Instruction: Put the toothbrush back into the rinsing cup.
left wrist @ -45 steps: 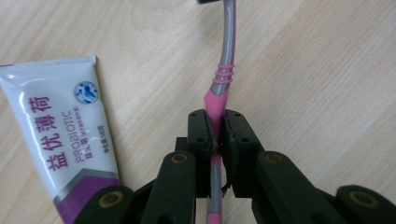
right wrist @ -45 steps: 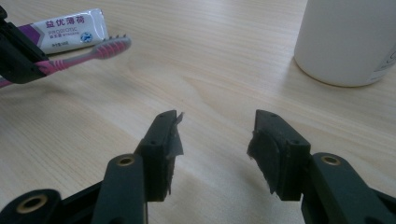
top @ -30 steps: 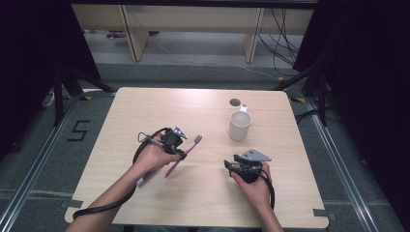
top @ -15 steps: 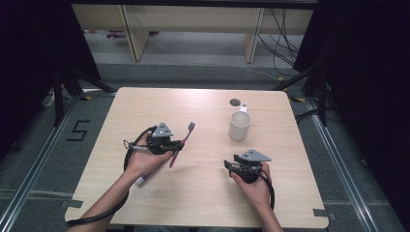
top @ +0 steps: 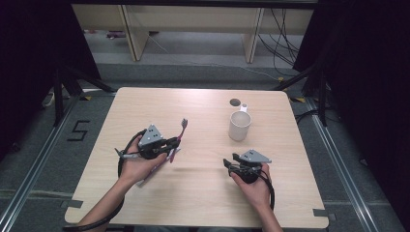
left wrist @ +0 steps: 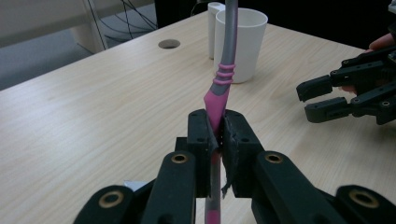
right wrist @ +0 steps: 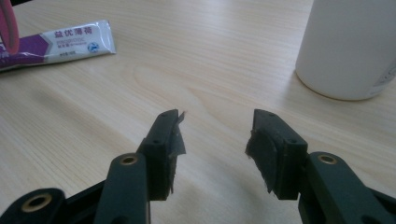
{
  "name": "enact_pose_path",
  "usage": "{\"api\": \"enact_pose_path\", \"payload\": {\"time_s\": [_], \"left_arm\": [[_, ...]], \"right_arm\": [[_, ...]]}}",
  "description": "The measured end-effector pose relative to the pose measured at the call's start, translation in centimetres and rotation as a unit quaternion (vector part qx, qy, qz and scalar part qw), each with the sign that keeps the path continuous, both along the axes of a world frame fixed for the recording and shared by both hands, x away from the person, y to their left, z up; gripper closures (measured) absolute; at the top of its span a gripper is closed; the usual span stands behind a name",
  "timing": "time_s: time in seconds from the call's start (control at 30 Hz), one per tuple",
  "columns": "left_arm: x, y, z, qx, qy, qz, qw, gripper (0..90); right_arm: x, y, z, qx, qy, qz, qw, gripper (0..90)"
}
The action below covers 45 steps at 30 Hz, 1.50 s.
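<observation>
- Left gripper (left wrist: 215,140) clamps the toothbrush (left wrist: 224,70); carry it upright, head above the cup (top: 239,125).
- Right gripper (right wrist: 215,140), empty and gaping, could steady the cup.

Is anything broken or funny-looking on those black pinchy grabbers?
Yes. The grey lining on the pads of the right gripper is torn and peeling at the edges. The left gripper, shut on the pink and grey toothbrush, has a frayed strip hanging too. The white mug stands upright; nothing is spilled.
</observation>
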<state>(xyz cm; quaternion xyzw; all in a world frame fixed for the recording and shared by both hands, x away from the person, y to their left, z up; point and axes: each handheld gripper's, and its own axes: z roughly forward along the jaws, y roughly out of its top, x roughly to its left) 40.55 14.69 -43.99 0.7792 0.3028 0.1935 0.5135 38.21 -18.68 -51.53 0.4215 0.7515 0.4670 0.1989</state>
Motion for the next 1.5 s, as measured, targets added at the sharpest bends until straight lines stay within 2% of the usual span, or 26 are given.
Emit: {"api": "enact_pose_path", "payload": {"time_s": [0.03, 0.07, 0.1, 0.13, 0.17, 0.2, 0.23, 0.27, 0.33, 0.37, 0.43, 0.47, 0.5, 0.53, 0.63, 0.77, 0.87, 0.9, 0.93, 0.97, 1.0, 1.03, 1.07, 1.1, 1.27, 1.5], "left_arm": [[0.0, 0.0, 0.0, 0.000, 0.000, 0.000, 1.0000, 81.6], [-0.1, 0.2, 0.0, 0.001, -0.002, 0.003, 1.0000, 81.6], [-0.2, 0.4, 0.0, -0.003, -0.007, 0.006, 1.0000, 81.6], [-0.2, 0.6, 0.0, -0.006, -0.007, 0.007, 0.9999, 81.7], [-0.3, 0.8, -0.1, -0.013, -0.009, 0.009, 0.9998, 81.6], [-0.4, 1.0, -0.1, -0.017, -0.009, 0.011, 0.9998, 81.6], [-0.4, 1.1, -0.2, -0.019, -0.008, 0.010, 0.9997, 81.6], [-0.6, 1.3, -0.3, -0.020, -0.010, 0.013, 0.9997, 81.6], [-0.8, 1.4, -0.5, -0.023, -0.012, 0.013, 0.9996, 81.6], [-0.8, 1.3, -0.6, -0.028, -0.014, 0.014, 0.9994, 81.6], [-1.0, 1.3, -0.7, -0.034, -0.020, 0.016, 0.9991, 81.6], [-1.0, 1.2, -0.7, -0.032, -0.023, 0.017, 0.9991, 81.7], [-1.0, 1.1, -0.8, -0.042, -0.027, 0.017, 0.9986, 81.6], [-1.1, 0.9, -0.8, -0.046, -0.029, 0.018, 0.9984, 81.6], [-1.2, 0.5, -0.7, -0.047, -0.034, 0.022, 0.9981, 81.6], [-1.1, -0.3, -0.9, -0.051, -0.037, 0.022, 0.9978, 81.6], [-1.0, -0.9, -0.9, -0.046, -0.043, 0.019, 0.9979, 81.6], [-1.0, -1.1, -0.9, -0.044, -0.044, 0.018, 0.9979, 81.6], [-0.9, -1.3, -0.8, -0.044, -0.047, 0.015, 0.9978, 81.6], [-0.9, -1.6, -0.8, -0.050, -0.051, 0.014, 0.9974, 81.6], [-0.9, -1.8, -0.6, -0.044, -0.051, 0.014, 0.9976, 81.6], [-0.9, -2.0, -0.6, -0.048, -0.053, 0.013, 0.9973, 81.6], [-0.9, -2.3, -0.5, -0.048, -0.055, 0.012, 0.9972, 81.6], [-0.8, -2.5, -0.5, -0.051, -0.058, 0.010, 0.9970, 81.6], [-0.8, -3.7, -0.4, -0.055, -0.067, 0.006, 0.9963, 81.6], [-0.8, -5.1, -0.4, -0.057, -0.066, 0.003, 0.9962, 81.6]], "right_arm": [[0.0, 0.0, 0.0, 0.000, 0.000, 0.000, 1.0000, 52.6], [-0.3, 0.3, 0.1, 0.012, 0.010, -0.010, 0.9998, 52.3], [-0.1, -0.1, 0.4, -0.007, -0.011, -0.003, 0.9999, 51.9], [0.0, 0.0, 0.5, 0.002, -0.018, 0.003, 0.9998, 51.6], [-0.1, 0.1, 0.8, 0.007, -0.014, -0.002, 0.9999, 51.3], [0.0, 0.1, 1.0, 0.006, -0.029, -0.003, 0.9996, 51.2], [-0.2, 0.5, 1.3, 0.026, -0.014, -0.007, 0.9995, 51.2], [0.0, 0.5, 1.8, 0.025, -0.032, 0.001, 0.9992, 52.9], [-0.2, 0.8, 2.3, 0.040, -0.028, -0.001, 0.9988, 53.8], [-0.2, 0.8, 2.3, 0.040, -0.028, -0.001, 0.9988, 53.8], [-0.2, 1.1, 2.8, 0.054, -0.037, 0.003, 0.9978, 53.9], [-0.2, 1.2, 3.1, 0.051, -0.049, 0.001, 0.9975, 54.0], [-0.3, 1.5, 3.4, 0.063, -0.043, 0.001, 0.9971, 54.0], [-0.4, 1.8, 4.0, 0.075, -0.048, 0.003, 0.9961, 54.9], [-0.4, 2.1, 4.7, 0.085, -0.054, 0.005, 0.9949, 55.8], [-0.4, 2.6, 5.6, 0.085, -0.065, 0.013, 0.9941, 57.5], [-0.3, 3.0, 6.1, 0.092, -0.078, 0.014, 0.9927, 58.6], [-0.4, 3.3, 6.4, 0.101, -0.071, 0.013, 0.9923, 59.1], [-0.3, 3.3, 6.5, 0.098, -0.078, 0.019, 0.9919, 59.3], [-0.3, 3.5, 6.7, 0.096, -0.077, 0.017, 0.9922, 59.7], [-0.4, 3.8, 6.9, 0.102, -0.076, 0.020, 0.9917, 60.0], [-0.3, 4.0, 7.1, 0.107, -0.080, 0.026, 0.9907, 60.3], [-0.3, 4.2, 7.4, 0.102, -0.077, 0.027, 0.9915, 60.6], [-0.3, 4.4, 7.6, 0.098, -0.084, 0.027, 0.9913, 60.8], [-0.1, 5.2, 8.2, 0.108, -0.092, 0.036, 0.9892, 62.5], [0.1, 5.9, 9.1, 0.109, -0.104, 0.043, 0.9877, 64.8]]}}
